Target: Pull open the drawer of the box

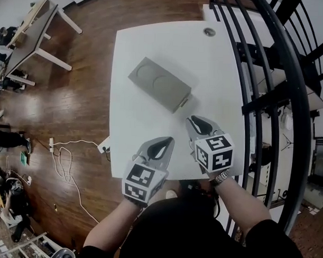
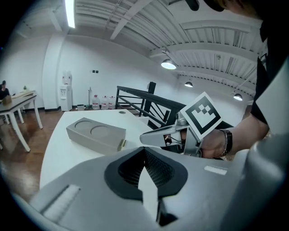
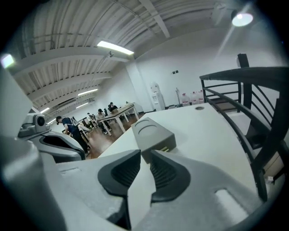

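Note:
A grey box (image 1: 159, 82) with two round recesses on top lies slantwise on the white table (image 1: 138, 45). Its drawer end with a small brass handle (image 1: 184, 102) faces me. The box also shows in the left gripper view (image 2: 95, 134) and, close ahead, in the right gripper view (image 3: 153, 133). My right gripper (image 1: 189, 119) hovers just short of the handle (image 3: 166, 149), its jaws a narrow gap apart and empty (image 3: 145, 152). My left gripper (image 1: 169, 139) sits lower left of it, farther from the box, with its tips together and nothing held (image 2: 144, 149).
A black metal railing (image 1: 275, 66) runs along the table's right side. A cable grommet (image 1: 209, 32) sits at the table's far edge. Wooden floor lies to the left, with another table (image 1: 33, 26) and a white cable (image 1: 65, 154).

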Motion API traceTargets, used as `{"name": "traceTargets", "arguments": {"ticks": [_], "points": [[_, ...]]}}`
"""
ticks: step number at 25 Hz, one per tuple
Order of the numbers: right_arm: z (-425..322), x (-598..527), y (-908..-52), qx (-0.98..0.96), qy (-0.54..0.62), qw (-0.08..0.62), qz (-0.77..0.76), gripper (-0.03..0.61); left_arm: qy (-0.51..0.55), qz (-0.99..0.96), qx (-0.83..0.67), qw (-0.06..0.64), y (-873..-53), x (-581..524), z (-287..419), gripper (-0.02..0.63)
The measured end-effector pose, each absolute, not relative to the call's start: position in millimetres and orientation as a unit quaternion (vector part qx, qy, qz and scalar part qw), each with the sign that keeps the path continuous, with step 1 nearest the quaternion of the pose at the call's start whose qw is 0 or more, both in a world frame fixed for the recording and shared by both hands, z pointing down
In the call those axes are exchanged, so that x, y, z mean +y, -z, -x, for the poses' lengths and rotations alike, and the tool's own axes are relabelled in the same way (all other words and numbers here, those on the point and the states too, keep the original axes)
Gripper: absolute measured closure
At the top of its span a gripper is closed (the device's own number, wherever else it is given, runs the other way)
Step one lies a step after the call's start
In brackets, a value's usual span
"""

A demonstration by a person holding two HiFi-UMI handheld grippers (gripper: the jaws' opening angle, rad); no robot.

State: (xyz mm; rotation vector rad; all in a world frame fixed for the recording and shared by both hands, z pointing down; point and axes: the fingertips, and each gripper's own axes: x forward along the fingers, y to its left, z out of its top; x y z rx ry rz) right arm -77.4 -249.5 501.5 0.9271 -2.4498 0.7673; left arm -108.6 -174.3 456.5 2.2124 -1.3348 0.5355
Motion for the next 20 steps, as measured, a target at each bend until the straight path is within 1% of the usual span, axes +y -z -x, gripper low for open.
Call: {"name": "traceTargets", "arguments": {"ticks": [8, 20], "points": [[93.6, -277.9, -561.0, -0.855, -0.361, 0.206, -0.312, 0.503, -0.209, -0.793, -0.499, 0.281, -486.9, -192.1, 117.9, 0.6], [104.5, -301.4, -596.0, -0.828, -0.441, 0.186, -0.291, 0.502, -0.222, -0.776, -0.511, 0.297, -504.7, -198.3, 125.2, 0.6]]}}
